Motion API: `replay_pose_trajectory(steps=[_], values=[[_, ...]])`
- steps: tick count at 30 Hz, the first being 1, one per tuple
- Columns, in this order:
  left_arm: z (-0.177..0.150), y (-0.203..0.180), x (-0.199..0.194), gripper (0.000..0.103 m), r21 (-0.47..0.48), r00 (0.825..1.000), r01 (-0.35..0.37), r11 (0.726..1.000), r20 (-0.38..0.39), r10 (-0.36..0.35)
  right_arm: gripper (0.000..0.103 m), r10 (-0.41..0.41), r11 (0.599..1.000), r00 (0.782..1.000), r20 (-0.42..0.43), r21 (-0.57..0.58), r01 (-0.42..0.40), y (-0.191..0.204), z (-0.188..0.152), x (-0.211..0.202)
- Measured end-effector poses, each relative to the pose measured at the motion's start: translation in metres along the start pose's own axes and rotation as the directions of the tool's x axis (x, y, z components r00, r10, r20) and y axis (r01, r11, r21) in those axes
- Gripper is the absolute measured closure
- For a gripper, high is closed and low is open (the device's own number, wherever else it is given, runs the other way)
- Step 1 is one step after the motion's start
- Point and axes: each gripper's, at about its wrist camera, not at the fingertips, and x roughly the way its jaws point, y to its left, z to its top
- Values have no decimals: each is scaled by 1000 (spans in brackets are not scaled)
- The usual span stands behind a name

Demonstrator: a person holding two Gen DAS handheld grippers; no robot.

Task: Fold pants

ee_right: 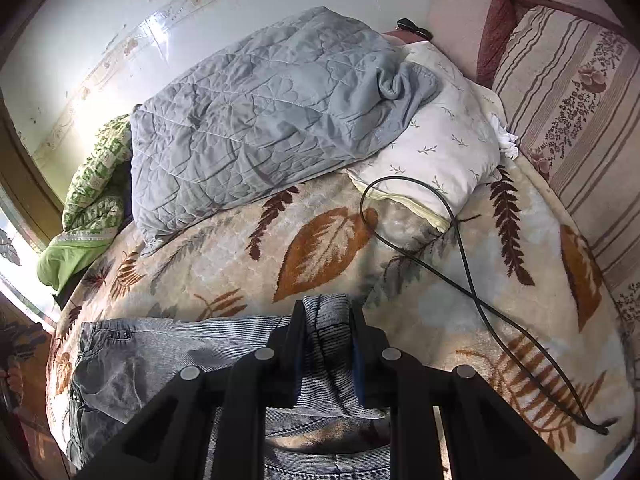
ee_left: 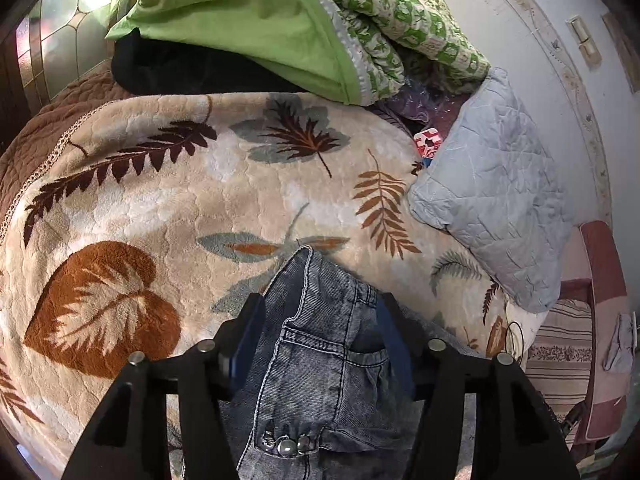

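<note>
Pants (ee_left: pixel 320 344), grey washed denim, lie bunched on the leaf-print blanket (ee_left: pixel 168 184) of the bed. Left tool (ee_left: pixel 320 312) is spread, waistband between its pads, not pressed. Right tool (ee_right: pixel 326 320) pinches a raised denim fold.

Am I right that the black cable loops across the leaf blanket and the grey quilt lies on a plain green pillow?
Not quite: in the right wrist view the grey quilt lies on a white pillow with small leaf sprigs. The black cable does loop across the leaf blanket.
</note>
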Motion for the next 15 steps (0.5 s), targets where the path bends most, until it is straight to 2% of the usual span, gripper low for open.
replay_pose_trajectory(steps=[4, 11, 13, 15], values=[[11, -1, 41, 42, -46, 996, 53, 998, -75, -56, 83, -14, 1000, 1000, -8, -10, 14, 0, 3, 7], [27, -4, 113, 45, -82, 984, -22, 996, -178, 7, 83, -32, 999, 999, -24, -21, 31, 0, 8, 26], [29, -5, 119, 46, -89, 985, -21, 996, -171, 6, 83, -40, 999, 999, -27, -32, 39, 2, 10, 32], [33, -10, 119, 71, -64, 987, 20, 998, -159, -30, 83, -44, 998, 999, -29, -38, 43, 3, 13, 37]])
